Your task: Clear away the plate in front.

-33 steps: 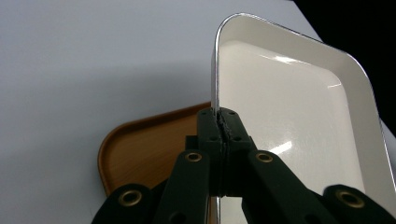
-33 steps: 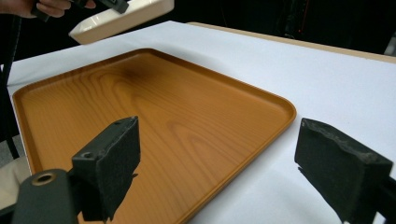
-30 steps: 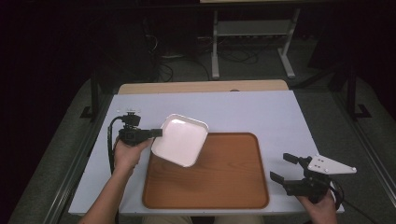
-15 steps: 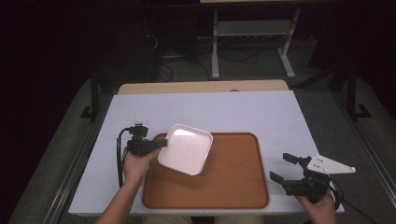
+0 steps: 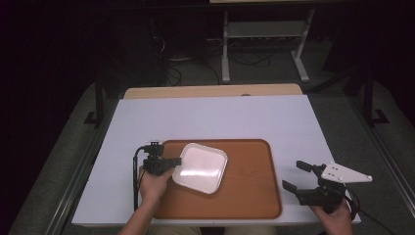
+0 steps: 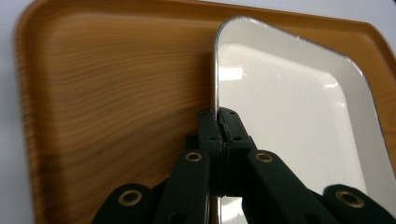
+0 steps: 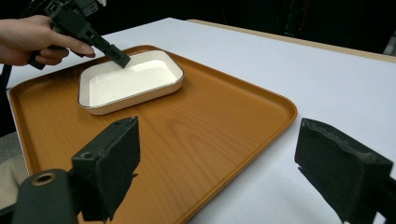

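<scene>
Dark floor and a metal stand (image 5: 264, 34) lie beyond the far edge of a white table (image 5: 215, 117), and everything past it is dim. On the near half of the table sits a wooden tray (image 5: 244, 196) with rounded corners and a raised lip. A white rectangular dish (image 5: 201, 167) with a thin dark line along its rim rests on the left part of the tray, turned slightly askew to the tray's edges.

The left gripper (image 5: 172, 161) comes in from the tray's left side, gripped by the person's left hand (image 5: 154, 183), a black cable looping down from it. Its jaws are pinched together on the dish's left rim; in the left gripper view (image 6: 219, 123) the rim runs straight down into the seam between the two black tips. From the right gripper view the same gripper (image 7: 122, 59) slants down onto the dish's far corner.

The right gripper (image 5: 293, 176) hovers off the tray's right edge, near the table's front right corner, held in the person's right hand (image 5: 337, 218). Its jaws stand wide apart with nothing between them, the grey three-cornered plate on top. In its own view (image 7: 224, 163) the two padded jaws frame the tray's near corner and bare table.
</scene>
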`<state>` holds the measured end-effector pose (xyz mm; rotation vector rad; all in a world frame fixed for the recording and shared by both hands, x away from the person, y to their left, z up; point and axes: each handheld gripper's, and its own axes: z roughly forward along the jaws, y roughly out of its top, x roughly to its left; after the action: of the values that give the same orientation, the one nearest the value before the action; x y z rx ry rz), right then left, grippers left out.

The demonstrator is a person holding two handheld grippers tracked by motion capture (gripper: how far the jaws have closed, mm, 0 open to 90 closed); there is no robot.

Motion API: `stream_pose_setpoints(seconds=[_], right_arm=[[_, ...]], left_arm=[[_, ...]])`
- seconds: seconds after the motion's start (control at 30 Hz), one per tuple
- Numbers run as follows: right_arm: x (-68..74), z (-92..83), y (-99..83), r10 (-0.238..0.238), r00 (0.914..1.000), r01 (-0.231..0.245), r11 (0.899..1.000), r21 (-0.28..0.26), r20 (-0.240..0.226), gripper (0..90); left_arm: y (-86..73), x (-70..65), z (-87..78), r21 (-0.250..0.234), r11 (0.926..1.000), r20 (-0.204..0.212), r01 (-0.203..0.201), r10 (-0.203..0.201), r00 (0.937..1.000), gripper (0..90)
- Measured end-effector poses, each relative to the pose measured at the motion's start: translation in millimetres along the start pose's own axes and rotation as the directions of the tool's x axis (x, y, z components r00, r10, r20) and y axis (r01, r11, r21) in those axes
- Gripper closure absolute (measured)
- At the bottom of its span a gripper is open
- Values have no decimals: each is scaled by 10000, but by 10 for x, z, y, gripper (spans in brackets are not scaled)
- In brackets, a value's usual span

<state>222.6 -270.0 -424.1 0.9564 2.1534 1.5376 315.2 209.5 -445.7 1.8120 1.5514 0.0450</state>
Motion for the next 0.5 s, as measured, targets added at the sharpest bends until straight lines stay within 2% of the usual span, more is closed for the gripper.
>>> stream_pose_setpoints(seconds=[0.03,0.1,0.17,0.27,0.3,0.37,0.4,0.5], right_arm=[[2,0,1,-1,10000,1,10000,3,1,134],[6,2,2,-26,10000,26,10000,25,-10,134],[8,3,3,-33,10000,33,10000,32,-27,134],[12,5,6,-108,9999,108,9999,19,-45,134],[15,6,7,-120,9999,120,9999,27,-43,135],[20,3,11,-136,9999,137,9999,31,-38,135],[22,3,12,-138,9999,138,9999,21,-35,135],[24,0,15,-136,9999,136,9999,11,-40,135]], left_arm=[[-14,-10,-6,-49,10000,-108,-1,0,9999,890],[-47,-9,-18,-118,9994,-107,330,-331,9994,888],[-80,-29,-37,-227,9990,-253,382,-388,9989,886],[-123,-46,-58,-332,9978,-174,570,-576,9982,869],[-138,-57,-68,-387,9975,-156,597,-603,9981,834],[-179,-84,-90,-330,9982,-189,494,-500,9986,791],[-215,-101,-107,-283,9991,-356,321,-331,9988,777],[-297,-115,-163,-196,9997,-356,150,-157,9992,785]])
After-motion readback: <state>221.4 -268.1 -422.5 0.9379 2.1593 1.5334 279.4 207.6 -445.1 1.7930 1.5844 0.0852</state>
